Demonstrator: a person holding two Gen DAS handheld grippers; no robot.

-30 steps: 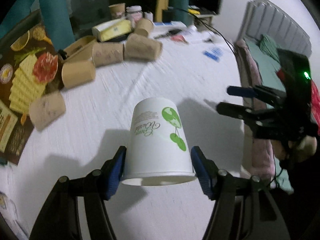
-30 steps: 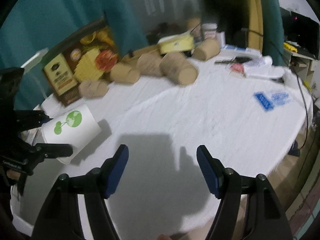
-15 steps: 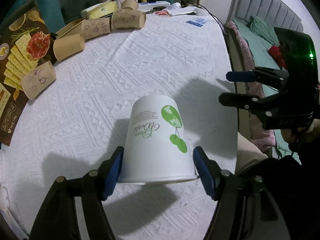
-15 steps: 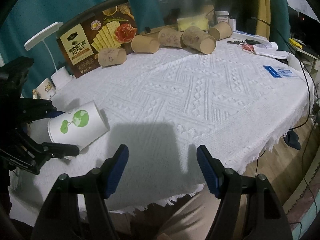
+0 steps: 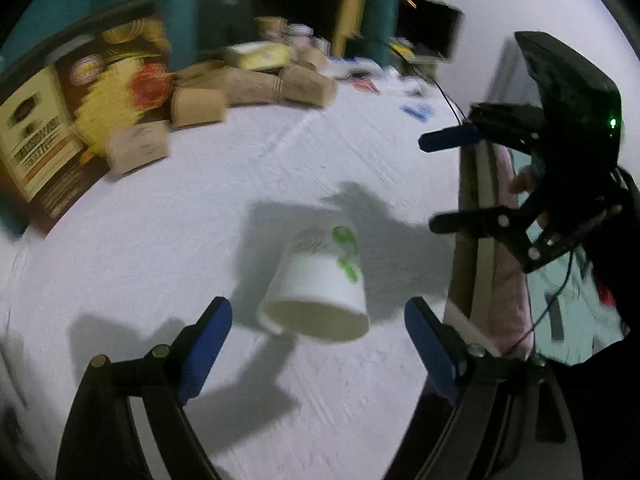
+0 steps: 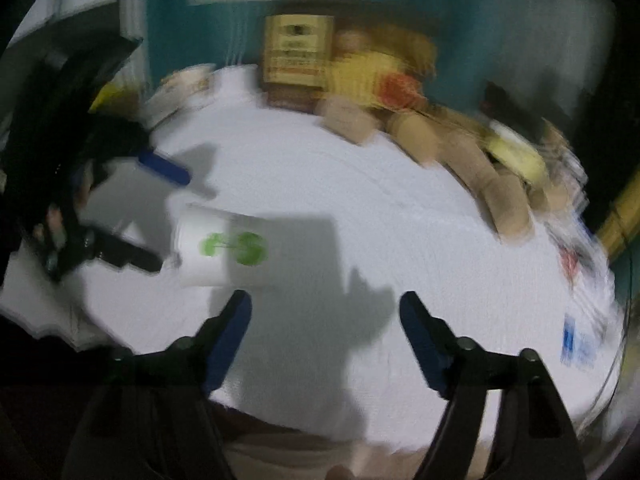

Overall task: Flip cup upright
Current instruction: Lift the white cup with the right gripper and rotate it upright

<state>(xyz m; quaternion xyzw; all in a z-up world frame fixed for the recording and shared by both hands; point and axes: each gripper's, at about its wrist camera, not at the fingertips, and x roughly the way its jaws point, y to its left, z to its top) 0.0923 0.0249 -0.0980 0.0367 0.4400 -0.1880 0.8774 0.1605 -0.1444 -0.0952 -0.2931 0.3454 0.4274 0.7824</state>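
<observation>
The white paper cup [image 5: 320, 284] with a green print lies tipped over, its mouth towards my left gripper [image 5: 316, 306]. That gripper's jaws have just been opening and stand open. The cup sits between and just ahead of its blue pads [image 5: 208, 336], which do not touch it. The blur hides whether the cup rests on the white tablecloth [image 5: 160, 240]. In the right wrist view the cup [image 6: 224, 248] is on its side at the left, by the left gripper [image 6: 172, 222]. My right gripper [image 6: 324, 300] has also just been opening and is open, with nothing between its fingers. In the left wrist view, the right gripper [image 5: 440, 182] hangs at the right.
Several brown paper cups [image 5: 200, 106] lie along the table's far side beside a cracker box [image 5: 48, 136]. Loose papers and a blue card [image 6: 576, 344] lie near the far right edge. The table's edge and bedding [image 5: 508, 280] run down the right of the left wrist view.
My left gripper has let go of the cup, which now lies loose with its mouth towards that gripper. The right gripper's jaws have spread and it has rolled. Both views have swung.
</observation>
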